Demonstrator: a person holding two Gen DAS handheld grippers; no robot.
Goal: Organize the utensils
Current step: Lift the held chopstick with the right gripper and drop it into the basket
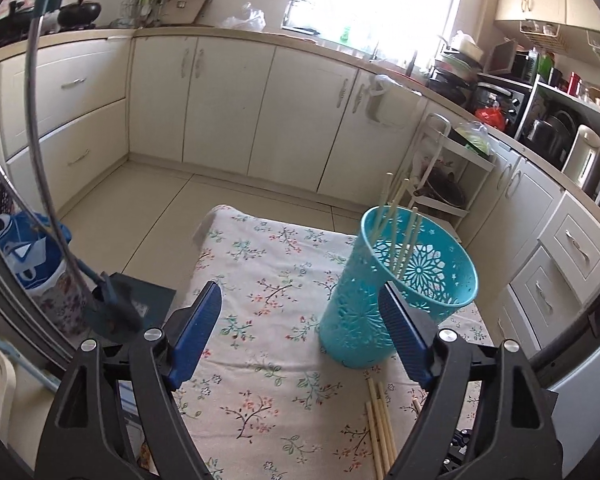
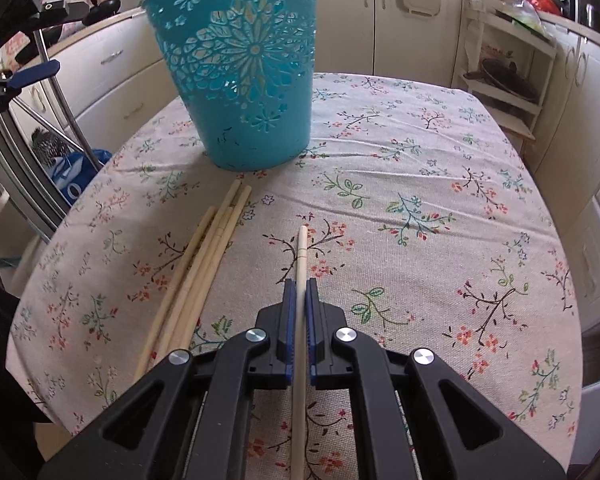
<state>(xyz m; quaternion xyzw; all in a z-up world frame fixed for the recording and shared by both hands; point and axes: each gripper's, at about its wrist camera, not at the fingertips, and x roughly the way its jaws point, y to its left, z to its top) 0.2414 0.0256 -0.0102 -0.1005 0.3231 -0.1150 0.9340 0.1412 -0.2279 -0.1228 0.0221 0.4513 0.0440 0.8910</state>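
Though I look for brands or writing, none is legible on anything before me. My right gripper is clamped on one pale chopstick, its tip lying over the floral tablecloth. Beside it to the left lie four more loose chopsticks (slim, cream-coloured, with faint rings). The teal basket, pierced with flower cutouts, stands upright beyond them, several chopsticks leaning inside. My left gripper is spread wide, holding nothing.
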